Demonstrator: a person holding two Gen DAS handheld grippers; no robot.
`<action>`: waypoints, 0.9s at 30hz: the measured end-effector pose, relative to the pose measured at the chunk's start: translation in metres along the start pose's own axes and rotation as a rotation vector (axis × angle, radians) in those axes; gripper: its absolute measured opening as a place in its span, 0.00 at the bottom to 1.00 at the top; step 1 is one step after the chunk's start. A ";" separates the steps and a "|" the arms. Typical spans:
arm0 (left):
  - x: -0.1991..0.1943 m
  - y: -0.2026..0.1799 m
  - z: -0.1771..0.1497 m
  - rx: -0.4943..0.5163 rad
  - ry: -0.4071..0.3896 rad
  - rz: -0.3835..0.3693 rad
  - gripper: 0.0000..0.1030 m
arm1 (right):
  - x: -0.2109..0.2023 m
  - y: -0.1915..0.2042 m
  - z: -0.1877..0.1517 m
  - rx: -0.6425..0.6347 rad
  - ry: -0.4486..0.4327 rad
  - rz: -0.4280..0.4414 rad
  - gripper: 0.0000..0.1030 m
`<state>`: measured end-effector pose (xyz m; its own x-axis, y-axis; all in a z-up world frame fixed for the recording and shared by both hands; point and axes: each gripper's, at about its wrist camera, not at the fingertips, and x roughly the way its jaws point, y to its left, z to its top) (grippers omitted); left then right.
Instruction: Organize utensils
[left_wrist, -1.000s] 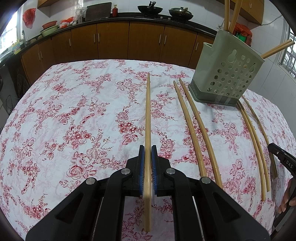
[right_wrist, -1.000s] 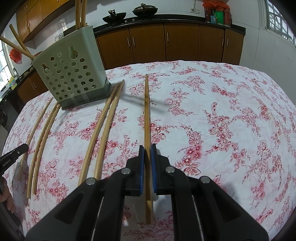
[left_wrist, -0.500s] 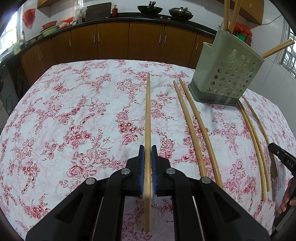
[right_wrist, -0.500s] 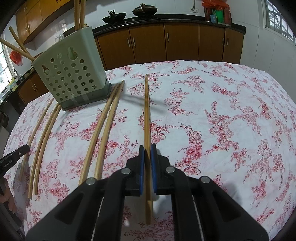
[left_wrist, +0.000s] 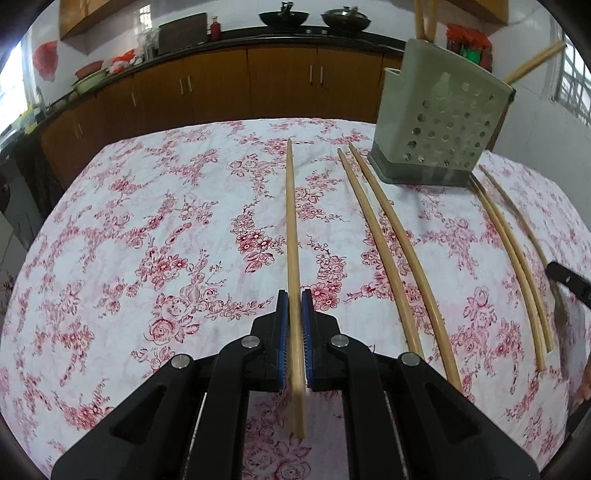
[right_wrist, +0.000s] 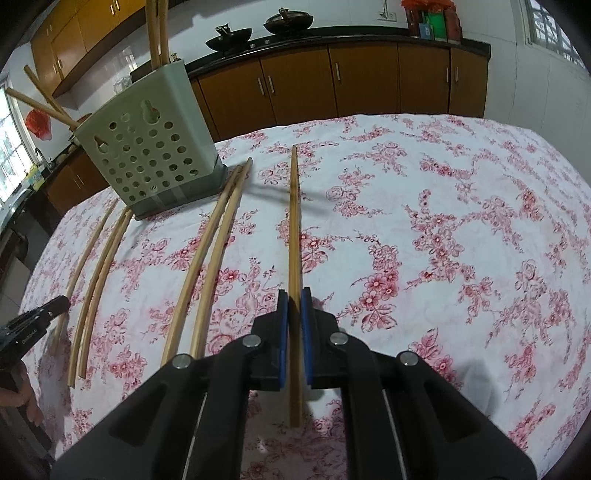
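Step in hand: pick-up. The left gripper (left_wrist: 294, 314) has its jaws closed on one chopstick (left_wrist: 291, 229), clamped near its near end, and the right gripper (right_wrist: 294, 314) has its jaws closed on a second chopstick (right_wrist: 294, 229) in the same manner. Each held chopstick projects straight forward over the floral tabletop (left_wrist: 147, 240); whether the far tips are clear of the cloth cannot be determined.

The destination is judged to be the green perforated holder (left_wrist: 439, 125), which stands upright at the far side of the tabletop and already contains several chopsticks. Loose chopsticks lie flat on the cloth: one pair (left_wrist: 388, 236) in front of the holder between the two grippers, and a further group (left_wrist: 513, 243) on the holder's other side.

Next move, as a judgement: raise each chopstick, swing it towards vertical, align its lower end with the holder's open top, then release. The sticks already inside limit the free opening.

View differences: the left wrist view shows the holder to the right, with the tip of the other gripper at the right edge. The right wrist view shows the holder (right_wrist: 147, 147) to the left, the upright and slanted chopsticks (right_wrist: 157, 33) inside it, and bare cloth to the right.
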<state>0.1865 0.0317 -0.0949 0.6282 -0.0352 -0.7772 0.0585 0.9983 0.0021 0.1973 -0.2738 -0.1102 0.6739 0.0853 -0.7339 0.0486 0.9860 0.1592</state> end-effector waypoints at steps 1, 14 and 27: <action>-0.003 0.000 0.001 0.002 -0.009 -0.004 0.08 | -0.007 0.000 0.002 -0.005 -0.025 0.001 0.08; -0.106 0.016 0.072 -0.067 -0.346 -0.069 0.07 | -0.103 0.002 0.060 -0.021 -0.373 -0.008 0.08; -0.163 -0.002 0.101 -0.033 -0.506 -0.145 0.07 | -0.172 0.021 0.107 -0.013 -0.541 0.192 0.08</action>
<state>0.1624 0.0307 0.0957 0.9122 -0.1831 -0.3666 0.1532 0.9821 -0.1094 0.1615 -0.2834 0.0899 0.9510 0.1817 -0.2500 -0.1192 0.9620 0.2455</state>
